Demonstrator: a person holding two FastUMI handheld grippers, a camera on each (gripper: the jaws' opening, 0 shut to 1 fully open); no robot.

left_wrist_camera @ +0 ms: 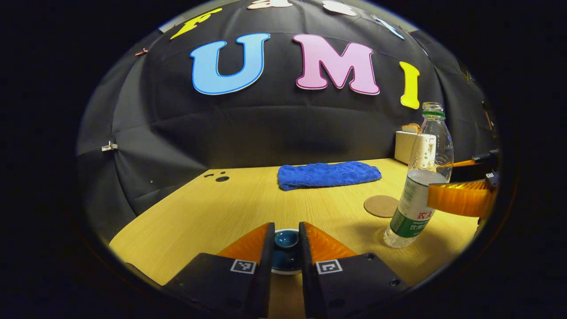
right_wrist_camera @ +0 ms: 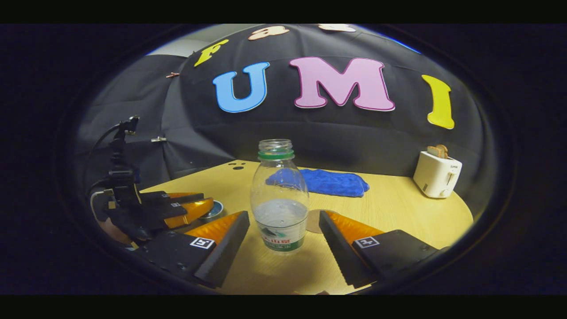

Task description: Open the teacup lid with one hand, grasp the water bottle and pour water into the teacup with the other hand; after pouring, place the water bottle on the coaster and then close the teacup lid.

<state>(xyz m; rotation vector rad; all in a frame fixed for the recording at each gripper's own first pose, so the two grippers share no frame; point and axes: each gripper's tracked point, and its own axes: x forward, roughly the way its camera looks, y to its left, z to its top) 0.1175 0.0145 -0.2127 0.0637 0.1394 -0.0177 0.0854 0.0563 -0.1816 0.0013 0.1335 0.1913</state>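
From my left hand-held gripper (left_wrist_camera: 286, 241) I look down at one small round teacup lid (left_wrist_camera: 286, 239), dark blue with a pale rim and a rounded knob on top. The two fingers stand close on either side of the knob, near together — whether they actually press it I cannot tell. The cup under the lid is hidden, so I cannot say what it holds.

One clear plastic water bottle (right_wrist_camera: 279, 197) with a green neck ring and a green-and-white label stands upright on the pale wooden counter (right_wrist_camera: 398, 208), its long axis vertical and its uncapped mouth pointing straight up. It holds water in the lower part, to just above the label; the upper part is empty. In the right gripper view it sits between the fingers of my right hand-held gripper (right_wrist_camera: 283, 232), which are spread wide with gaps on both sides, touching nothing.

One round brown cork coaster (left_wrist_camera: 381, 206) lies flat just beside the bottle, on its far side, bare. Behind it, one folded blue towel (left_wrist_camera: 328, 175) lies lengthwise along the back of the counter. One white toaster (right_wrist_camera: 436, 178) stands at the far right — something tan pokes from its slot.
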